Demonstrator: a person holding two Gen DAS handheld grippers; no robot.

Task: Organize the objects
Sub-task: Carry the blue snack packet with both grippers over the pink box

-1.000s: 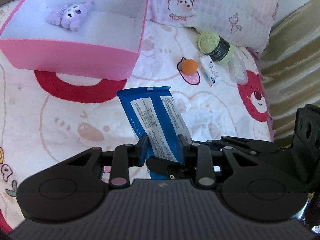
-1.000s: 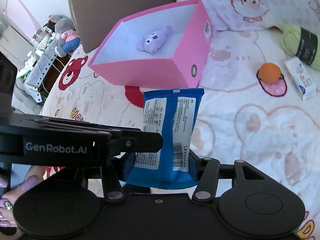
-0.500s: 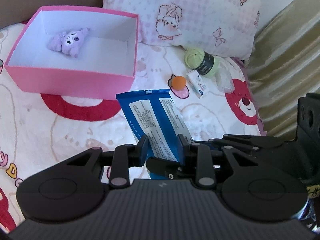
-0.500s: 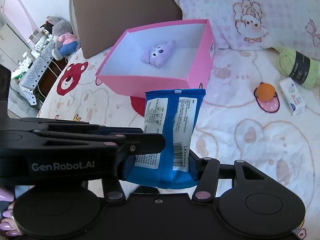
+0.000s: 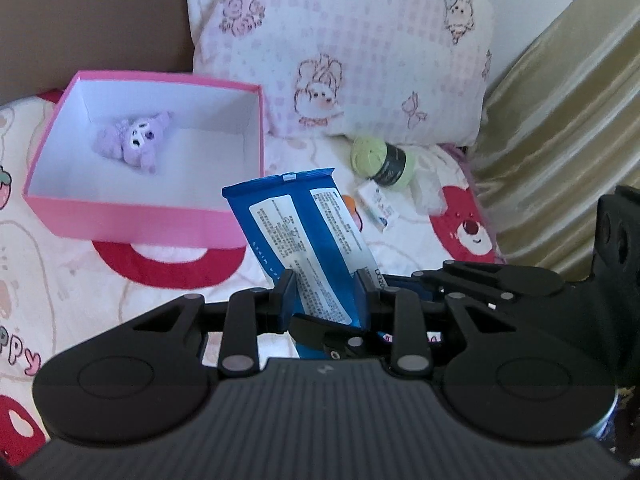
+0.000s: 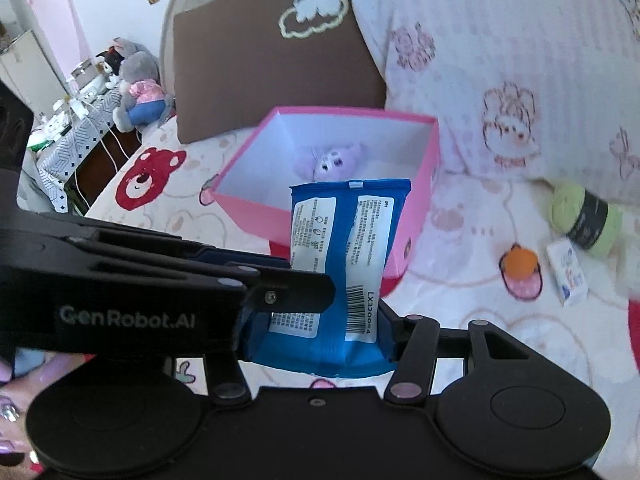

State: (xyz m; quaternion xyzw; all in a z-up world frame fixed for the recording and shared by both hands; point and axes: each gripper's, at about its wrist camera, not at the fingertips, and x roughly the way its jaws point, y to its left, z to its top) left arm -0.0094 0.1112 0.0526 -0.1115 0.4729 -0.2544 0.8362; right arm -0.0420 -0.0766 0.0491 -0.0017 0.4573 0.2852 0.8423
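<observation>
A blue wipes packet (image 5: 296,232) with white labels stands upright above the bedspread, held by both grippers. My left gripper (image 5: 326,288) is shut on its lower part, pinching the thin side. My right gripper (image 6: 320,340) is shut across the packet's (image 6: 348,232) width at its bottom end. The left gripper's black arm crosses the right wrist view from the left. Beyond the packet sits an open pink box (image 5: 132,220) with a purple plush toy (image 5: 134,142) inside.
A green yarn ball (image 5: 378,158), a small white pack (image 5: 378,206) and an orange ball (image 6: 520,262) lie on the bedspread to the right. A pink-patterned pillow (image 5: 340,48) and a brown cushion (image 6: 272,64) stand behind. Gold curtain (image 5: 560,120) at right; a hand (image 6: 24,380) at lower left.
Both grippers have risen together with the blue packet still held. The pink box and loose items now look smaller and farther below, and more of the pillow and cushion shows.
</observation>
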